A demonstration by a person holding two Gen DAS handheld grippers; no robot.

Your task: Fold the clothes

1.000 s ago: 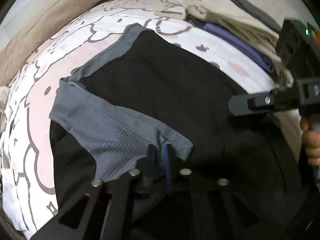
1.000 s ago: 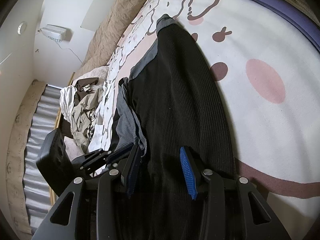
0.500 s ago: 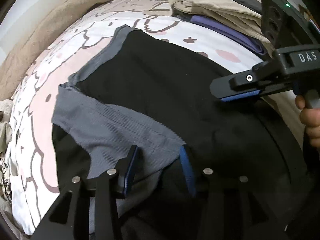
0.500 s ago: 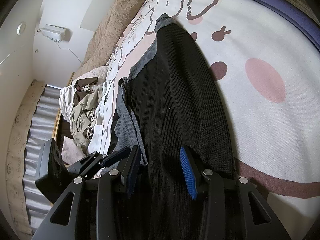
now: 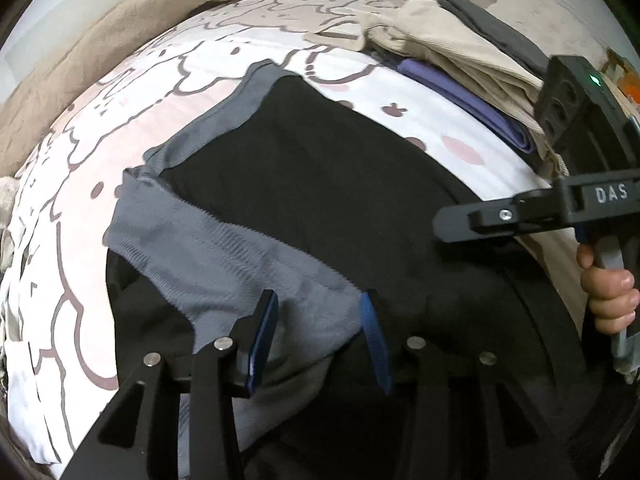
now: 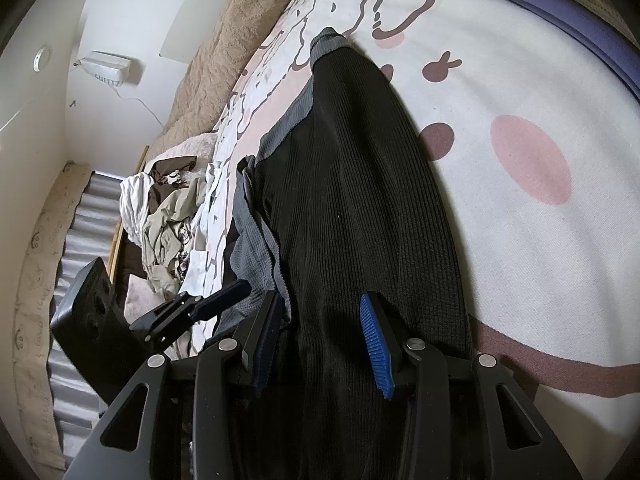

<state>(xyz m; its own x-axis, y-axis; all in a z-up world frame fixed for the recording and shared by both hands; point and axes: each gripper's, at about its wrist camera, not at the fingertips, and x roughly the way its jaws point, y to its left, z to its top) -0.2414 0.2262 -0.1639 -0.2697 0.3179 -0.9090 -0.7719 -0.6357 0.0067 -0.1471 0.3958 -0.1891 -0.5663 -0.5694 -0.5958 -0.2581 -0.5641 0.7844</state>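
A black ribbed garment [image 5: 328,200] with grey trim lies spread on the bed; it also shows in the right wrist view [image 6: 360,200]. Its grey sleeve [image 5: 224,264] is folded across the black body. My left gripper [image 5: 318,320] is open, its blue pads on either side of the sleeve's end, holding nothing. My right gripper [image 6: 320,324] is open just above the black fabric near its lower edge. The right gripper also shows at the right of the left wrist view [image 5: 520,216], and the left gripper at the left of the right wrist view [image 6: 208,304].
The bed has a white and pink cartoon-print sheet [image 5: 120,120]. A stack of folded clothes [image 5: 460,60], beige, purple and grey, sits at the far right. A beige blanket [image 6: 224,48] lies along the wall. A heap of unfolded clothes [image 6: 168,216] sits at the bed's far end.
My left gripper was shut on the grey sleeve's end one second ago. It has since opened and let the sleeve go. The right gripper has stayed open and nearly still.
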